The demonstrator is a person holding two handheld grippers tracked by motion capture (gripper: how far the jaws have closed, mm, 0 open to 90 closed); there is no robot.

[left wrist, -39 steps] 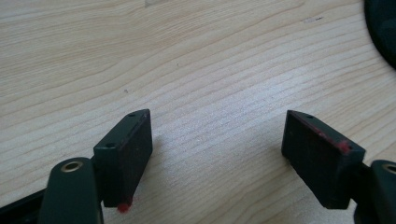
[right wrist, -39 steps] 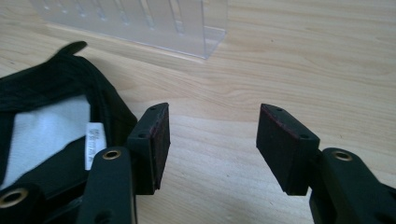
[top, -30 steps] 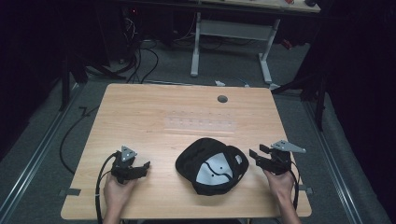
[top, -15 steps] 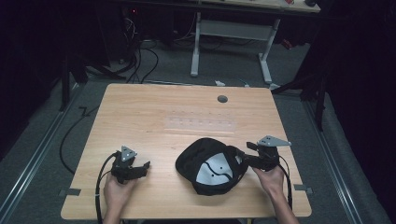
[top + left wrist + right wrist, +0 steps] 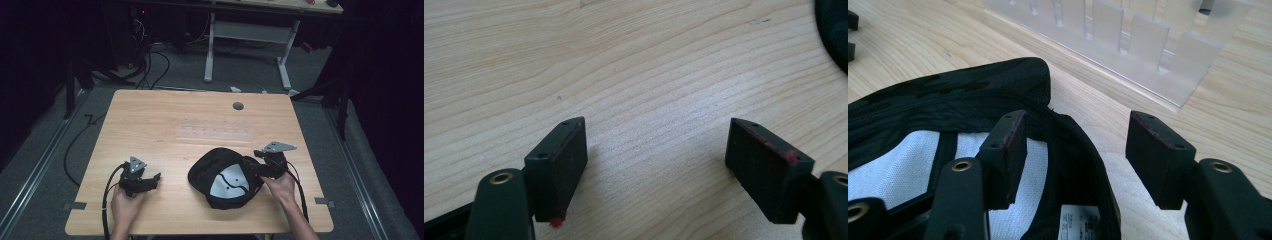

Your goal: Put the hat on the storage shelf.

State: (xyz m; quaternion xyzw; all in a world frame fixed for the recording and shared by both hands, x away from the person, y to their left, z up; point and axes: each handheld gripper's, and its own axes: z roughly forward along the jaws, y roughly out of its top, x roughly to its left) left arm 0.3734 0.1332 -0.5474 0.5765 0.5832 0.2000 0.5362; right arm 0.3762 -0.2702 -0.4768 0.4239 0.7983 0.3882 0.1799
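A black cap [image 5: 225, 180] lies upside down on the wooden table [image 5: 150, 115], its white lining facing up. My right gripper [image 5: 252, 167] is at the cap's right edge. In the right gripper view its jaws [image 5: 1075, 140] straddle the cap's rim [image 5: 1083, 150], one jaw inside over the lining and one outside. They have just been opening, and the pads stand apart from the fabric. My left gripper [image 5: 155, 179] rests low on the table to the left of the cap, open [image 5: 659, 150] with bare wood between its jaws. The cap's edge [image 5: 834, 30] shows at the top right of the left gripper view.
A clear plastic slotted rack [image 5: 215, 129] lies on the table just beyond the cap, close ahead in the right gripper view [image 5: 1128, 35]. A round grommet hole [image 5: 238, 106] sits near the far edge. Cables trail off the table's left side.
My right gripper has moved left from beside the cap onto its right rim, its jaws wider. The left gripper and the cap have stayed put.
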